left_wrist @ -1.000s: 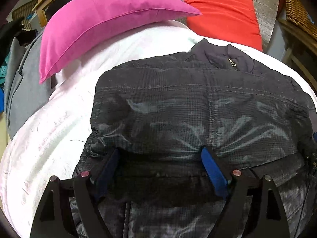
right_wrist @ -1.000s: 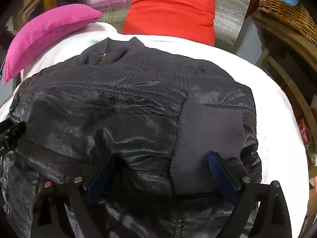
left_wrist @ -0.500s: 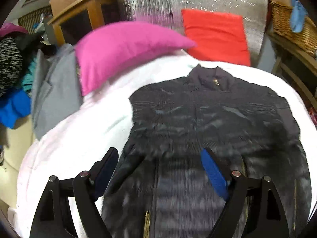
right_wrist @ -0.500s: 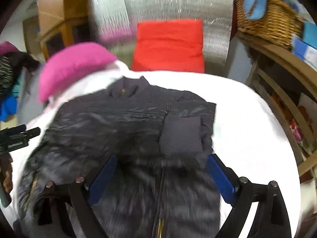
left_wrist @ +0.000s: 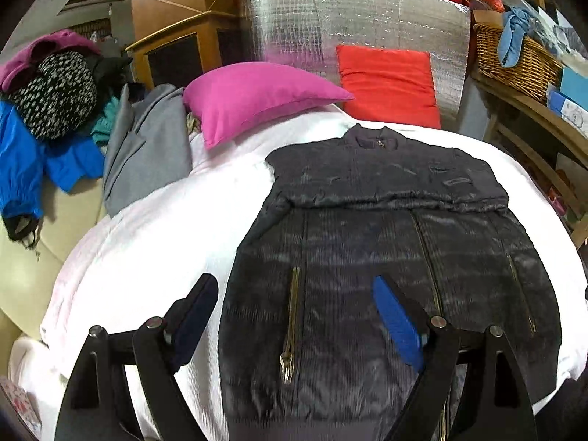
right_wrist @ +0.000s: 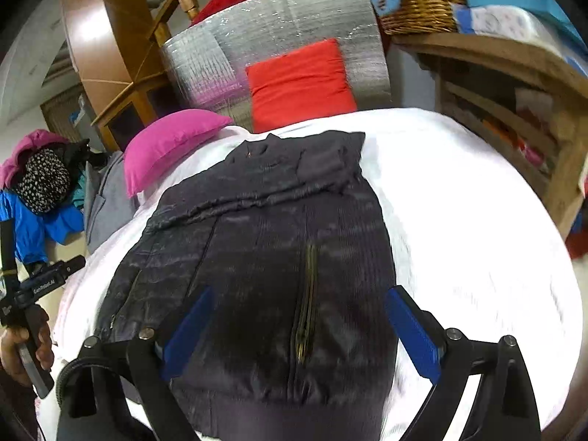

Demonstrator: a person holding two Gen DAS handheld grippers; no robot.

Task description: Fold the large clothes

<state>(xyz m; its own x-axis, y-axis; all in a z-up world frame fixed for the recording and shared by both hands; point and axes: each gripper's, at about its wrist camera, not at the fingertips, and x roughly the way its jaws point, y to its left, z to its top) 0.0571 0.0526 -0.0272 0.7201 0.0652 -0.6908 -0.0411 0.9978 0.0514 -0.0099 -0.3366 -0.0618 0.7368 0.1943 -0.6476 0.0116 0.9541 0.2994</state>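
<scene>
A black puffer jacket (left_wrist: 386,257) lies front up on the white bed cover (left_wrist: 165,228), collar at the far end, both sleeves folded across the chest. In the right wrist view the same jacket (right_wrist: 264,239) runs from the near edge toward the pillows. My left gripper (left_wrist: 297,319) hovers open above the jacket's lower left part, near a pocket zip (left_wrist: 292,323). My right gripper (right_wrist: 299,330) hovers open above the lower right part, its blue fingers either side of another zip (right_wrist: 307,305). Neither holds anything.
A pink pillow (left_wrist: 257,95) and a red cushion (left_wrist: 386,84) lean at the far end against a silver foil panel (left_wrist: 352,18). A grey garment (left_wrist: 147,154) and a clothes pile (left_wrist: 44,110) lie left. A wicker basket (left_wrist: 514,58) and wooden shelves (right_wrist: 514,117) stand right.
Both grippers have drawn back and risen from the folded sleeves on the chest to above the jacket's lower part. The jacket has stayed in place.
</scene>
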